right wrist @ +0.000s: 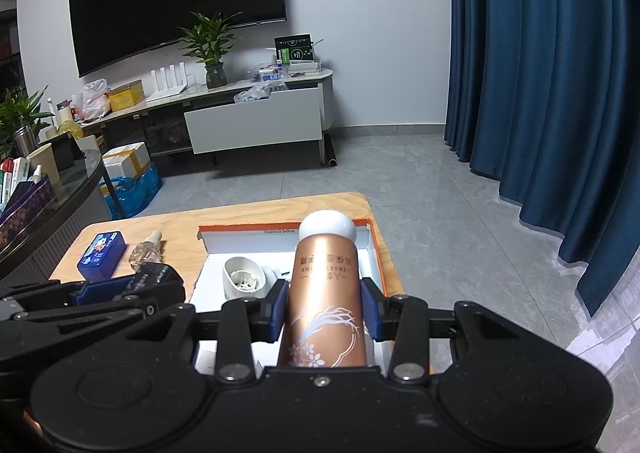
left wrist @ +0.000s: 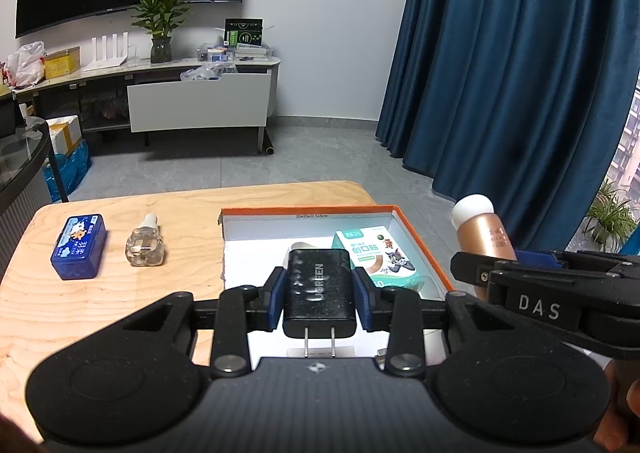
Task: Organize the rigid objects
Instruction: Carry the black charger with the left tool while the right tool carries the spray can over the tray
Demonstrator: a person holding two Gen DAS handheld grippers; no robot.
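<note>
My left gripper [left wrist: 319, 299] is shut on a black UGREEN charger [left wrist: 319, 289], prongs toward the camera, held above the orange-rimmed white box [left wrist: 424, 249]. My right gripper [right wrist: 325, 309] is shut on a rose-gold bottle with a white round cap [right wrist: 325, 285], held over the same box [right wrist: 372, 253]; the bottle also shows in the left wrist view [left wrist: 486, 237]. In the box lie a teal plaster pack [left wrist: 380, 257] and a white plug-in holder [right wrist: 244, 277]. A blue tin [left wrist: 79, 246] and a clear glass bottle [left wrist: 145, 243] lie on the wooden table [left wrist: 120, 305] to the left of the box.
The table's far edge [left wrist: 280, 187] borders grey floor. A glass-topped dark counter [right wrist: 60, 197] stands at the left. A TV cabinet [right wrist: 256, 121] with an open drawer stands by the far wall. Blue curtains [right wrist: 540, 93] hang on the right.
</note>
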